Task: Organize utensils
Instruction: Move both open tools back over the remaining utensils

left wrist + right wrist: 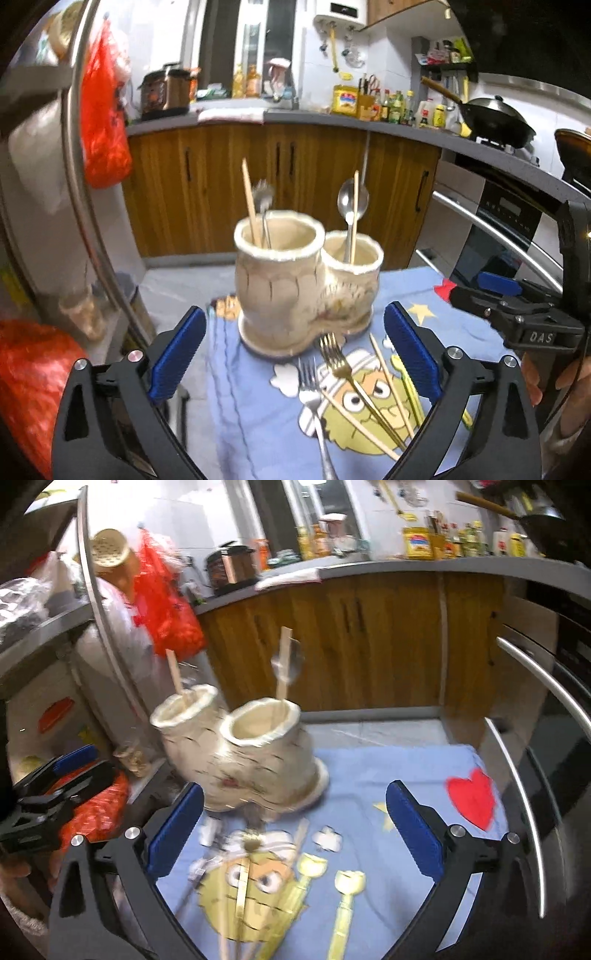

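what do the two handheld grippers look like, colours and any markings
Both match: the left gripper and right gripper have black angular plastic frames with triangular cutouts, round silver bolts at the pivots, and blue ribbed pads on the fingers. Seen from the left wrist view, the right gripper's side carries raised letters reading DAS. No sleeve is clearly visible.

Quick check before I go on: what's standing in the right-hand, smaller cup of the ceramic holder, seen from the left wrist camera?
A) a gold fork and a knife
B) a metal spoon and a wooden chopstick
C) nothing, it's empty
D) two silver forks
B: a metal spoon and a wooden chopstick stand upright in the smaller cup; the gold fork lies on the cloth.
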{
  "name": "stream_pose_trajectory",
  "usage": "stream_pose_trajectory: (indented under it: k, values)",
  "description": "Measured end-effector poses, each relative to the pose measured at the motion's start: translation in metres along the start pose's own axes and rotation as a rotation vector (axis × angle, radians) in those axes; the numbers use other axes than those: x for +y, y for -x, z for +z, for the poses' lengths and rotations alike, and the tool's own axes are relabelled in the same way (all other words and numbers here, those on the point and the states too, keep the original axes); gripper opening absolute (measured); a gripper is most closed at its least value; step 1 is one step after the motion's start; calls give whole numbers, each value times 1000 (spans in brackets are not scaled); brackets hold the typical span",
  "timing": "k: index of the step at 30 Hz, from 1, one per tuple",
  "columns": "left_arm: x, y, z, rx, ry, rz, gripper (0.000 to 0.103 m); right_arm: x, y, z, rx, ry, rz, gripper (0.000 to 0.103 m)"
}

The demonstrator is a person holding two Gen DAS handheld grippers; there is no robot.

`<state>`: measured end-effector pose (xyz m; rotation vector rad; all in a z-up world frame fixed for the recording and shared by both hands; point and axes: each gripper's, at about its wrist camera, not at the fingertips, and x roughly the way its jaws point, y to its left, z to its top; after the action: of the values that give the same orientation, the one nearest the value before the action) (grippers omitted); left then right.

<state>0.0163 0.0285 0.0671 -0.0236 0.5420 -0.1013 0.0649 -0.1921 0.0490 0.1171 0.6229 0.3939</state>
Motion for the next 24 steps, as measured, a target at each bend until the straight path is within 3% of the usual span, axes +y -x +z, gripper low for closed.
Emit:
stream_pose_trajectory:
  k: [5, 8, 16, 24]
  values:
    - [1, -19, -24, 63, -14, 44, 97, -14, -16, -21, 90, 3, -51, 98]
    - [1, -25, -36, 77, -28, 55, 97, -15, -21, -35, 114, 66, -102, 98]
    - [-2, -40, -62, 170, -90, 46, 97, -10, -29, -64, 217, 225, -141, 97]
    - [-3, -58, -78, 300, -82, 9, 97, -8, -29, -77, 281, 243, -83, 97]
